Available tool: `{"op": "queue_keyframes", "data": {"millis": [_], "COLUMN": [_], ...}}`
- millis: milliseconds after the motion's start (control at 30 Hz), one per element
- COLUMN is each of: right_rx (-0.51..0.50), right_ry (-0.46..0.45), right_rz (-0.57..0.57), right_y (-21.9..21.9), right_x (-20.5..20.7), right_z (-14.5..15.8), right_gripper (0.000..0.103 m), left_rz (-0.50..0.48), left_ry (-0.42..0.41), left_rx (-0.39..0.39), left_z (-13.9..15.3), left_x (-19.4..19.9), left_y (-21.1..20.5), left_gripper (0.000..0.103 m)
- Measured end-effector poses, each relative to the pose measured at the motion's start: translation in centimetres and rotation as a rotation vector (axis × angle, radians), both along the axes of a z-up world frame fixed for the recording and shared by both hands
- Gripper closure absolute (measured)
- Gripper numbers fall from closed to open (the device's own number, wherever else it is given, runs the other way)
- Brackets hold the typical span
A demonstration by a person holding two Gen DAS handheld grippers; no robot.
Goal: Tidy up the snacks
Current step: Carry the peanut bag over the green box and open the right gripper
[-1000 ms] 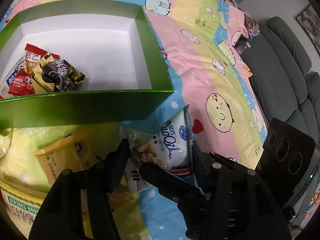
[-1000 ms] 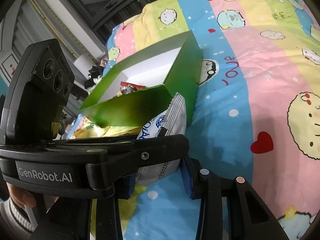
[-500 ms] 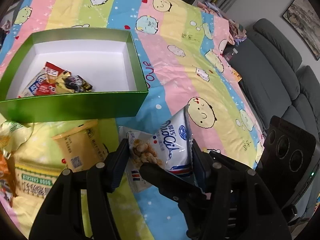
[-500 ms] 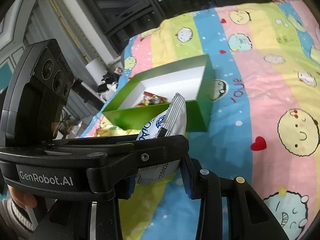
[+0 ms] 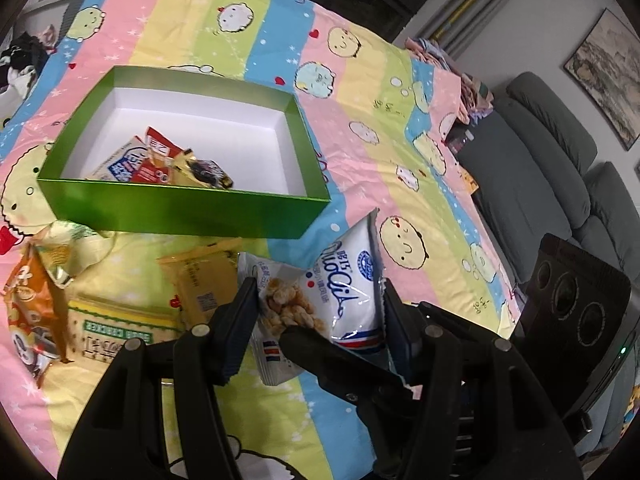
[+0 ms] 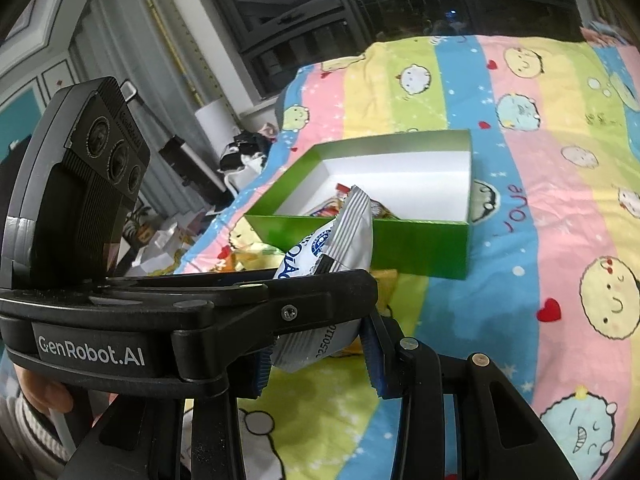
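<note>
The left gripper (image 5: 316,316) pinches a white and blue snack bag (image 5: 340,288) between its two fingers, with the bag lifted clear of the striped cartoon bedspread (image 5: 400,152). The right gripper (image 6: 316,344) also clamps this snack bag (image 6: 344,236), its blue pads pressing the crimped lower end, so both tools hold the one bag from crossing directions. The left gripper's black body (image 6: 160,312) lies across the front of the right wrist view, with part of a hand (image 6: 44,392) under it.

Just below and left of the left gripper, loose packets lie on the bedspread: a yellow packet (image 5: 204,280), a cracker pack (image 5: 120,324) and an orange bag (image 5: 32,308). To the right of the fingers the bedspread is bare up to its edge.

Beyond the bag sits an open green box (image 5: 180,208), its near wall facing the fingers and its top open. A few small wrapped snacks (image 5: 160,160) rest in its near left part; the rest of its white floor is bare.

Farther right, past the bedspread's edge, stands a grey sofa (image 5: 560,152).
</note>
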State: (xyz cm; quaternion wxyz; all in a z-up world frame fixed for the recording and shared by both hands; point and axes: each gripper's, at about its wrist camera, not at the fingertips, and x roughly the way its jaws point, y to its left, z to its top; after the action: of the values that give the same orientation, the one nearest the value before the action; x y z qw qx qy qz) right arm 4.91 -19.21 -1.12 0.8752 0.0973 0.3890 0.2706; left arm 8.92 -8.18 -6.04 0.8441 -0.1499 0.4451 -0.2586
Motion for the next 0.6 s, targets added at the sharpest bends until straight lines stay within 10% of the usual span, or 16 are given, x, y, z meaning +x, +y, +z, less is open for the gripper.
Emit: {"op": "queue_keyframes", "data": {"millis": [600], "right_rx": [-0.033], "right_ry": [-0.074], "right_rz": [0.063], "right_y": [4.1], "right_x": [3.2], "right_z": [2.4], "right_gripper": [0.063], "left_rz": [0.054], "left_ry": [-0.072], "left_rx": [-0.028], "left_z": [2.9], "left_x": [2.1], "left_y": [4.1], "left_gripper": [0.045]}}
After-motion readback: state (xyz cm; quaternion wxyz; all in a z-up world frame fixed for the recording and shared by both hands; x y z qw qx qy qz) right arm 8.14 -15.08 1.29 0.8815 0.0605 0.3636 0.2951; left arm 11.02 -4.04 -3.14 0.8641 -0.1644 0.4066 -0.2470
